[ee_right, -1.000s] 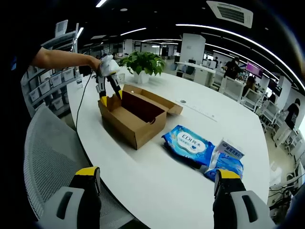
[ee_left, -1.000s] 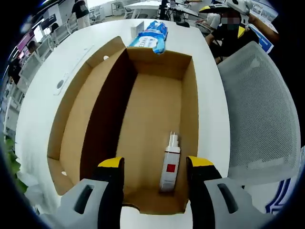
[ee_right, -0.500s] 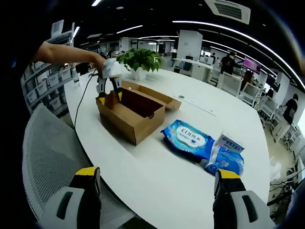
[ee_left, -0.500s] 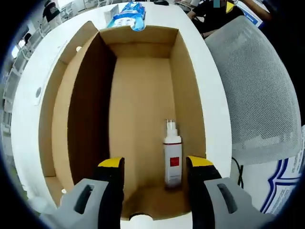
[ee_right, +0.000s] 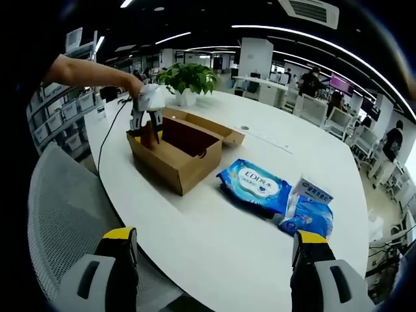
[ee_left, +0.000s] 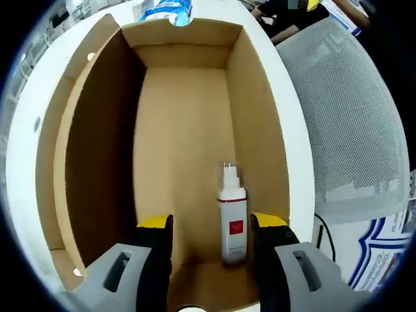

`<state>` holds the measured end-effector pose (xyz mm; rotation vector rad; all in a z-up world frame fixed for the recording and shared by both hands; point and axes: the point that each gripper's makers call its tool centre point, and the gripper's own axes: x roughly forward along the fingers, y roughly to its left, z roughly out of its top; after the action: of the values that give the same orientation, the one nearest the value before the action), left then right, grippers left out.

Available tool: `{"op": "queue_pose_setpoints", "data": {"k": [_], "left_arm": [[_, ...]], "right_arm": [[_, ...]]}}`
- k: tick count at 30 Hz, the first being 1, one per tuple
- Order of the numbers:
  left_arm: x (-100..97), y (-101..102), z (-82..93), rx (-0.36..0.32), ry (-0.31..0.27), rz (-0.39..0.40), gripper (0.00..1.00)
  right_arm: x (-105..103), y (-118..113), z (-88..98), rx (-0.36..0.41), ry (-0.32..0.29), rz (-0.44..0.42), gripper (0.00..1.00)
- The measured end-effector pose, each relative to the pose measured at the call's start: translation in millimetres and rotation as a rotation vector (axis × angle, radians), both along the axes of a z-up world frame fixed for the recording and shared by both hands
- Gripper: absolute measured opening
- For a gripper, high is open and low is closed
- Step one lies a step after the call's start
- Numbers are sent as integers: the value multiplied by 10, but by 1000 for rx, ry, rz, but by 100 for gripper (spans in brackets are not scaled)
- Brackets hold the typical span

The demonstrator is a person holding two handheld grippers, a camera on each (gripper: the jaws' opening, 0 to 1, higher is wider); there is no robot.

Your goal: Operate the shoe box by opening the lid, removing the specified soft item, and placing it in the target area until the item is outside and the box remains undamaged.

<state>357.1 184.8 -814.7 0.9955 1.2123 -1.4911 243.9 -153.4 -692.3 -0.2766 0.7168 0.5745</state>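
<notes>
I look straight down into the open cardboard shoe box [ee_left: 260, 117]. Its lid [ee_left: 49, 136] is folded back on the left. A white spray bottle with a red label [ee_left: 233, 224] lies on the box floor. My left gripper [ee_left: 211, 224] is open inside the box, with the bottle between its jaws, close to the right one. In the right gripper view the box [ee_right: 162, 170] stands on the white table, and a person's hand holds the left gripper [ee_right: 146, 114] down in its near end. A blue soft pack [ee_right: 253, 185] lies right of the box. My right gripper [ee_right: 214, 237] is open, holding nothing.
A second blue pack with a small white carton [ee_right: 311, 211] lies further right. A potted plant [ee_right: 188, 78] stands behind the box. A grey mesh chair [ee_left: 351, 130] is beside the round white table [ee_right: 221, 260], also seen at the left as the chair [ee_right: 58, 208].
My left gripper has gone down into the box, so the floor and bottle look nearer. The right gripper's view has hardly shifted.
</notes>
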Motion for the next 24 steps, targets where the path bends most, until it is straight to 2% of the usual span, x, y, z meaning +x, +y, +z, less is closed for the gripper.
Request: {"op": "queue_pose_setpoints", "data": {"k": [12,20,24], "left_arm": [[-28,-6,-64,-15,-14,35,45],[72,-23,-52,-40,-50,70,48],[151,1,-48,-36,-75,79,46]], "right_arm": [[-6,59,10,17,-6,-3,100],[0,84,27,20,-12,1,100],[-4,94,35,24,-14,1,100]]}}
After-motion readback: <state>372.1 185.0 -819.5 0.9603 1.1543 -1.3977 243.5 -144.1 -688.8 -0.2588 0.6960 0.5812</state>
